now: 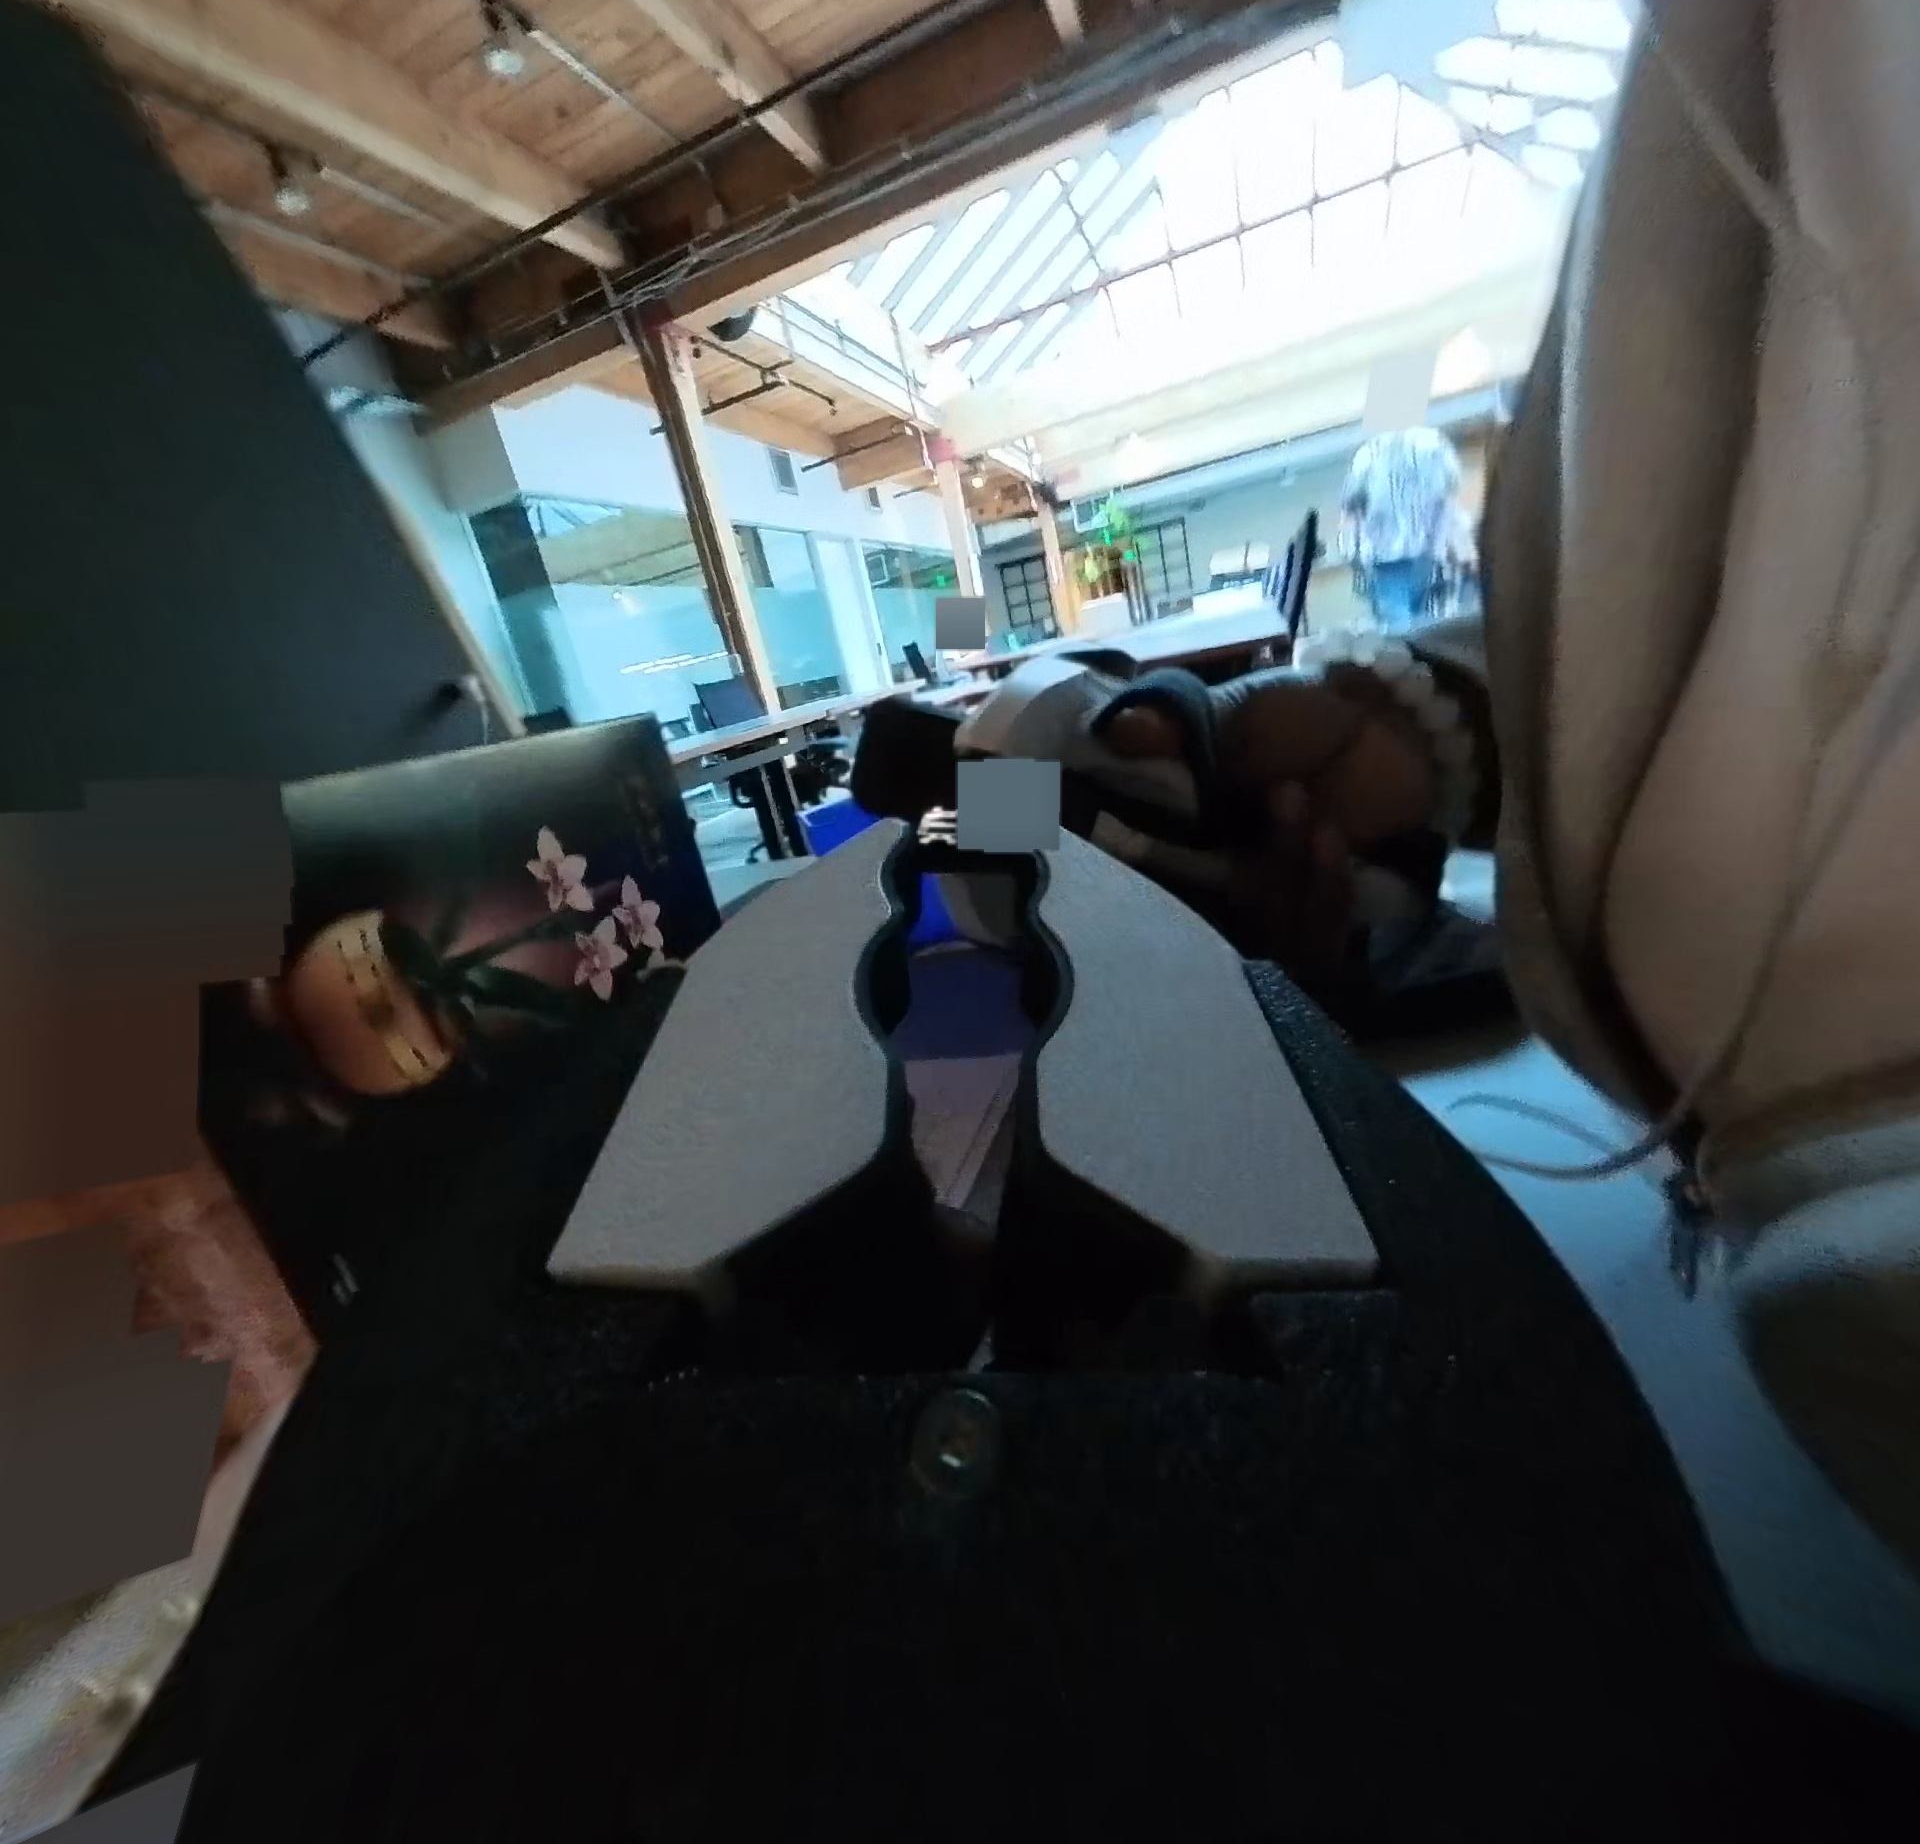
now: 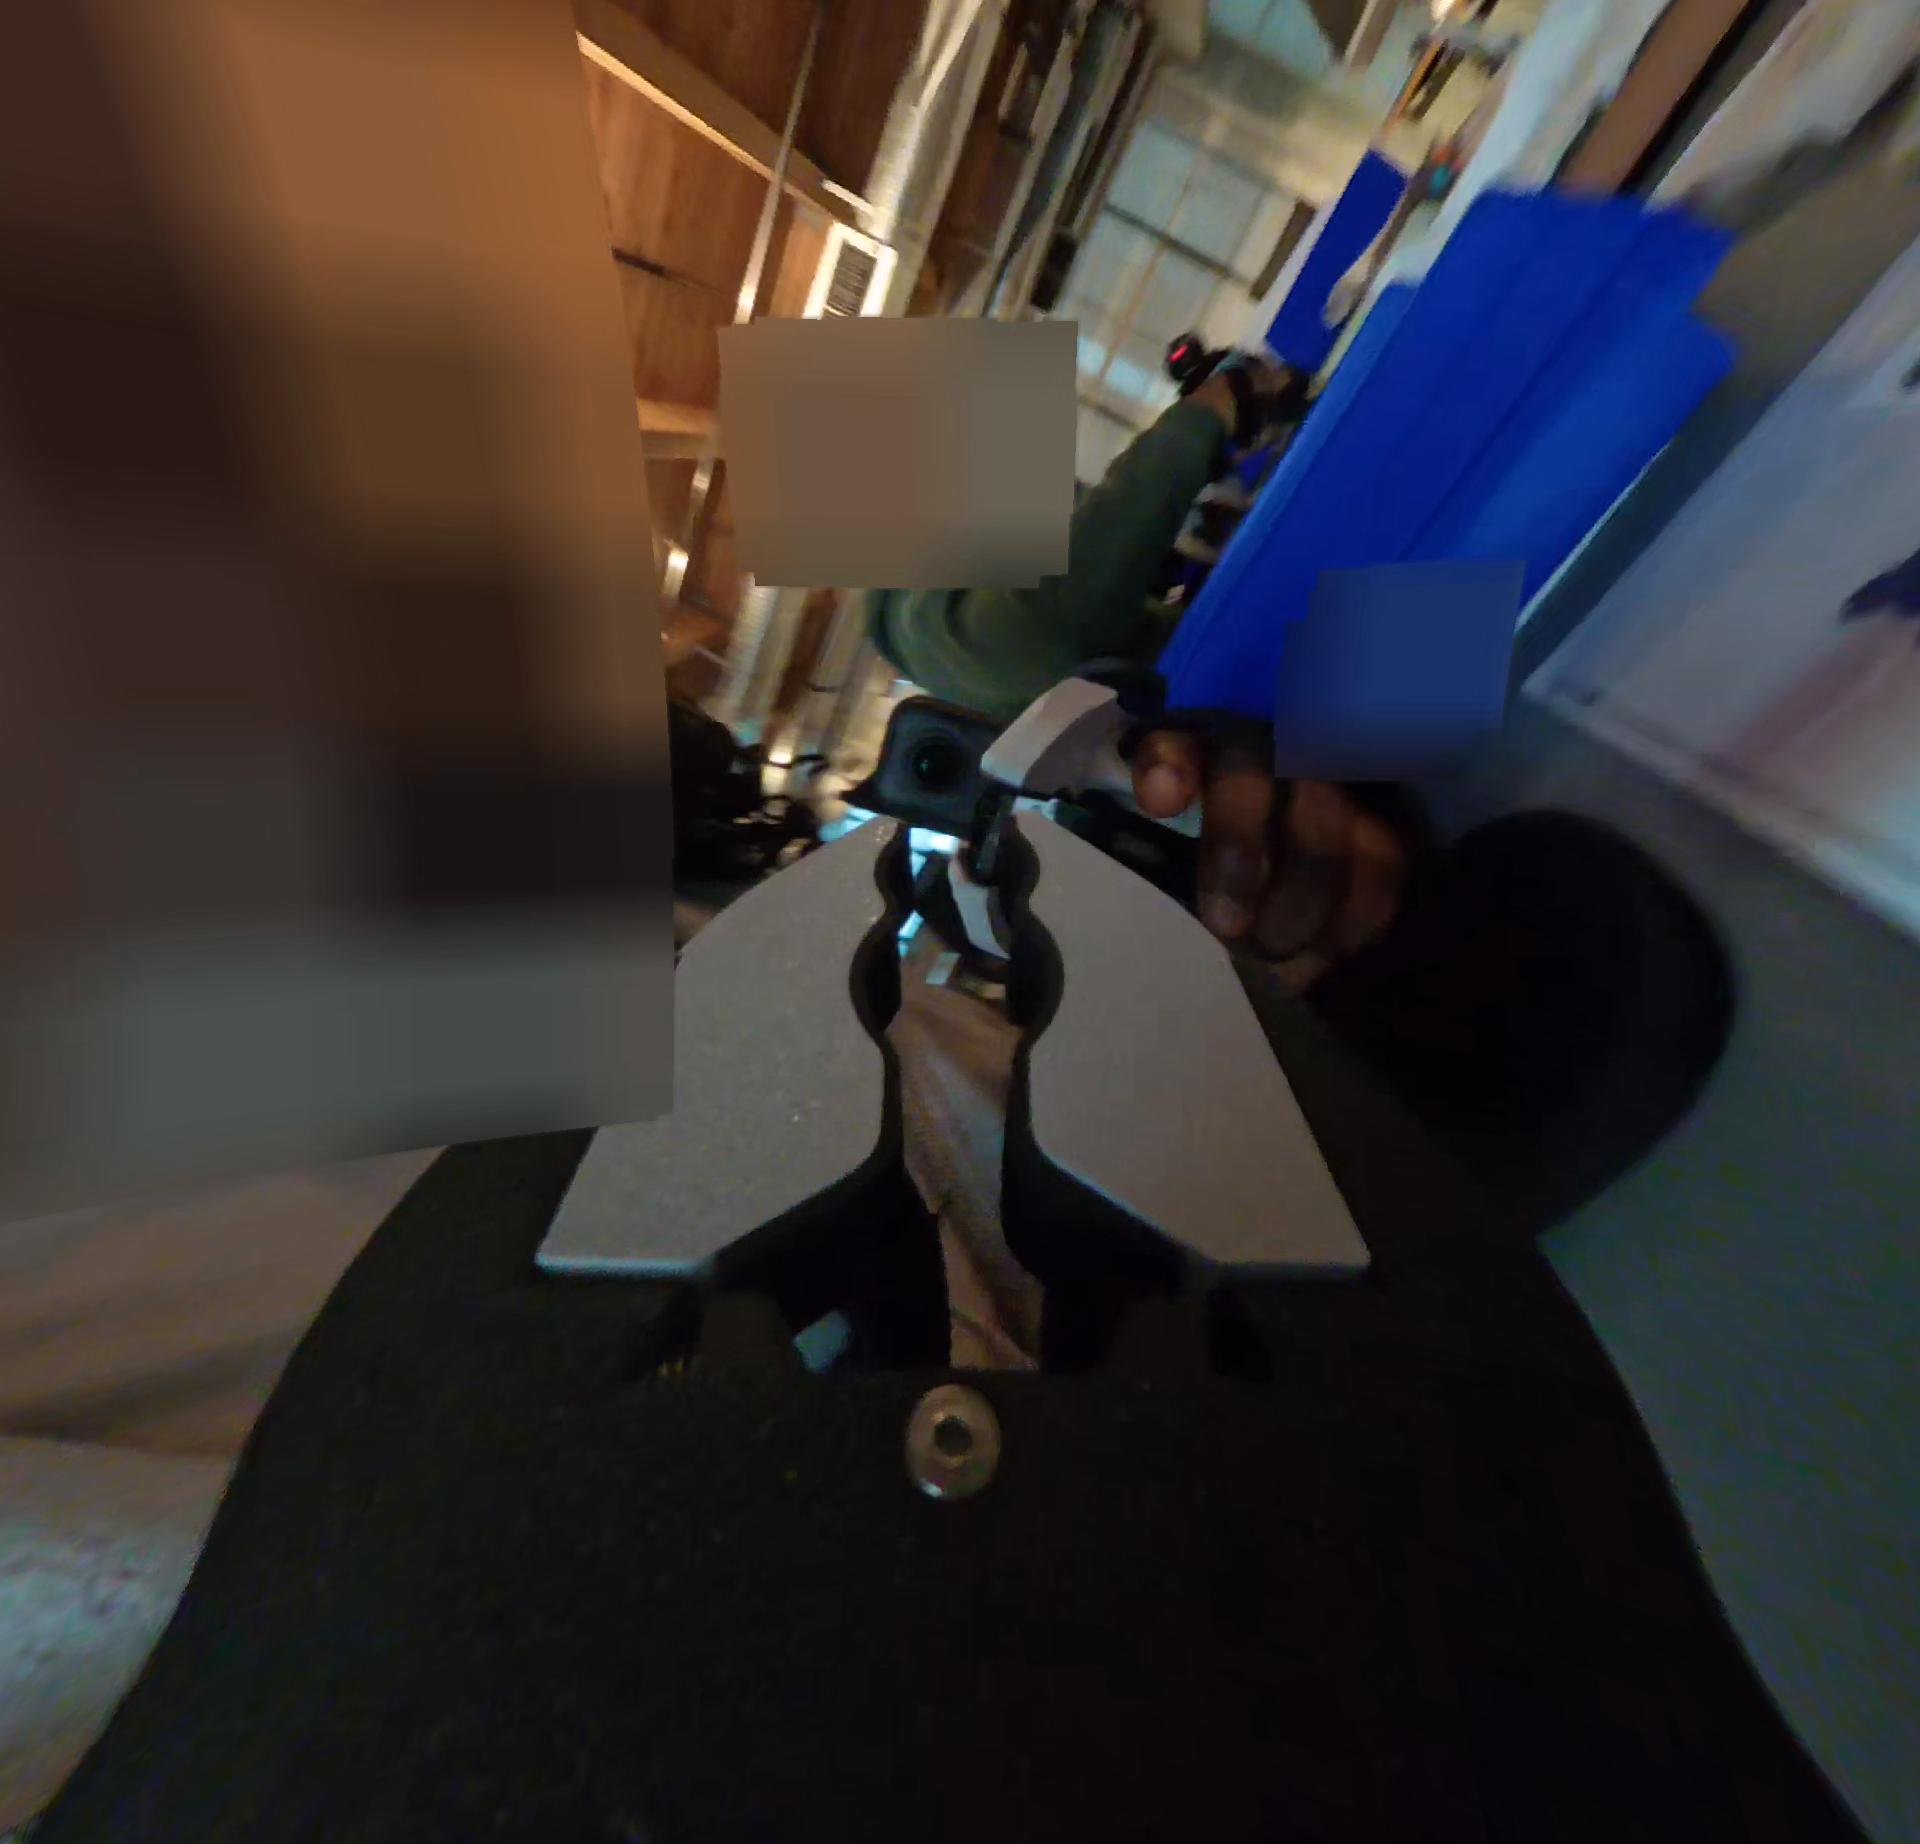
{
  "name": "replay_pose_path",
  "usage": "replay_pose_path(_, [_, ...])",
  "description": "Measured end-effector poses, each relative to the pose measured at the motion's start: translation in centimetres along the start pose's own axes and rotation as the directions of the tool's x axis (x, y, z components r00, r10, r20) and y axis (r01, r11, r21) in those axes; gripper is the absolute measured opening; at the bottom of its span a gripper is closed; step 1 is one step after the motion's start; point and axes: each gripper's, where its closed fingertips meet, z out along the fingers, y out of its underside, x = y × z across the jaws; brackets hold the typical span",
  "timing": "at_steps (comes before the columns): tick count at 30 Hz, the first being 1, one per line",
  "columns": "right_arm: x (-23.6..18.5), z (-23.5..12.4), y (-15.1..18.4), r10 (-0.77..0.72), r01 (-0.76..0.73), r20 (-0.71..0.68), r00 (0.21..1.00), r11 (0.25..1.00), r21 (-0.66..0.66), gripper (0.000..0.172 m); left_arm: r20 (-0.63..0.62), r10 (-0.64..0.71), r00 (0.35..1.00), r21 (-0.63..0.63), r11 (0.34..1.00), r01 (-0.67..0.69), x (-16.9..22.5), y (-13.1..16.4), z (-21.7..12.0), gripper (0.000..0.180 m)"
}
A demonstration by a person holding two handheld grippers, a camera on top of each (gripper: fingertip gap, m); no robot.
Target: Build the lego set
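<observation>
A: Left gripper (image 1: pixel 966 849): grey jaws a narrow slit apart, nothing in them. Raised, pointing across the room. Dark box printed with pink flowers (image 1: pixel 488 921) close on its left, beige fabric (image 1: pixel 1704 755) hanging on its right.

B: Right gripper (image 2: pixel 961 849)?

A: Same narrow gap, gripping nothing. It points at the other gripper's black camera (image 2: pixel 930 760), held in a hand (image 2: pixel 1278 859) just past the tips. Blue panel (image 2: pixel 1455 423) behind that. Motion blur; I can't tell what's under either one.
</observation>
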Motion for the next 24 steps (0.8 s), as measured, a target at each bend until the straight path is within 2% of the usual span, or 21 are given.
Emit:
replay_pose_path(2, [0.1,-0.6,-0.9,-0.18,0.178,-0.07,0.981,0.984,-0.03,0.018,0.026,-0.05,0.998,0.009,0.999,0.05,-0.7,-0.1,-0.3,0.016])
replay_pose_path(3, [0.6,-1.0,-1.3,-0.338,0.329,-0.145,0.93,0.941,-0.082,0.019,0.036,-0.072,0.997,0.009,0.997,0.072,-1.0,-0.1,-0.4,0.016])
replay_pose_path(4, [0.7,-1.3,-2.0,-0.524,0.504,-0.198,0.828,0.851,-0.147,0.016,0.048,-0.097,0.994,0.005,0.995,0.097,-1.3,0.1,-0.5,0.016])
replay_pose_path(5, [0.4,-1.4,-2.6,-0.684,0.652,-0.226,0.694,0.73,-0.208,0.015,0.053,-0.119,0.991,-0.002,0.993,0.12,-1.5,0.2,-0.5,0.016])
replay_pose_path(6, [0.1,-1.2,-3.2,-0.785,0.743,-0.239,0.572,0.619,-0.254,0.024,0.06,-0.129,0.99,-0.006,0.992,0.13,-1.7,0.3,-0.5,0.016])
replay_pose_path(7, [-0.3,-0.7,-3.6,-0.843,0.793,-0.237,0.482,0.535,-0.291,0.048,0.063,-0.125,0.99,-0.007,0.992,0.126,-1.8,0.4,-0.5,0.016])
replay_pose_path(8, [-0.1,-0.4,-3.9,-0.874,0.808,-0.249,0.417,0.482,-0.34,0.081,0.059,-0.121,0.991,-0.01,0.993,0.122,-1.7,0.4,-0.5,0.016])
replay_pose_path(9, [0.5,-0.1,-4.0,-0.899,0.802,-0.237,0.368,0.436,-0.408,0.099,0.055,-0.12,0.991,-0.013,0.993,0.121,-1.6,0.5,-0.5,0.016])
replay_pose_path(10, [1.1,0.0,-4.2,-0.925,0.788,-0.211,0.315,0.379,-0.485,0.102,0.055,-0.12,0.991,-0.025,0.992,0.121,-1.5,0.6,-0.5,0.016])
replay_pose_path(11, [1.7,0.1,-4.7,-0.95,0.778,-0.188,0.249,0.312,-0.546,0.091,0.062,-0.11,0.992,-0.044,0.993,0.113,-1.5,0.9,-0.5,0.016])
replay_pose_path(12, [2.0,0.2,-5.6,-0.97,0.774,-0.164,0.18,0.243,-0.585,0.054,0.071,-0.098,0.993,-0.061,0.993,0.103,-1.6,1.1,-0.5,0.016])
replay_pose_path(13, [2.2,0.6,-6.6,-0.983,0.782,-0.14,0.121,0.181,-0.597,0.024,0.082,-0.095,0.992,-0.077,0.992,0.101,-1.6,1.3,-0.6,0.016])
replay_pose_path(14, [2.6,1.1,-8.0,-0.986,0.792,-0.151,0.07,0.147,-0.592,0.015,0.091,-0.098,0.991,-0.095,0.99,0.107,-1.7,1.5,-0.6,0.016])
replay_pose_path(15, [3.2,1.5,-9.6,-0.983,0.791,-0.178,0.041,0.14,-0.595,0.011,0.098,-0.103,0.99,-0.111,0.987,0.113,-1.7,1.8,-0.7,0.016])
replay_pose_path(16, [4.2,1.9,-10.7,-0.983,0.773,-0.18,0.048,0.15,-0.616,0.0,0.106,-0.104,0.989,-0.118,0.986,0.117,-1.8,1.9,-0.8,0.016])
replay_pose_path(19, [7.8,3.7,-12.6,-0.985,0.718,-0.14,0.101,0.17,-0.676,0.0,0.121,-0.109,0.987,-0.116,0.986,0.123,-2.1,1.9,-0.9,0.016])
replay_pose_path(21, [11.1,5.0,-12.6,-0.986,0.65,-0.093,0.138,0.161,-0.742,0.0,0.121,-0.112,0.986,-0.112,0.986,0.126,-2.1,1.9,-0.9,0.016])
replay_pose_path(22, [13.2,5.5,-12.3,-0.983,0.592,-0.076,0.169,0.162,-0.79,0.0,0.124,-0.107,0.986,-0.113,0.986,0.122,-2.1,1.9,-1.0,0.016])
replay_pose_path(24, [17.6,5.9,-11.9,-0.972,0.445,-0.114,0.207,0.198,-0.873,0.019,0.143,-0.1,0.985,-0.117,0.986,0.117,-2.4,1.9,-1.0,0.016])
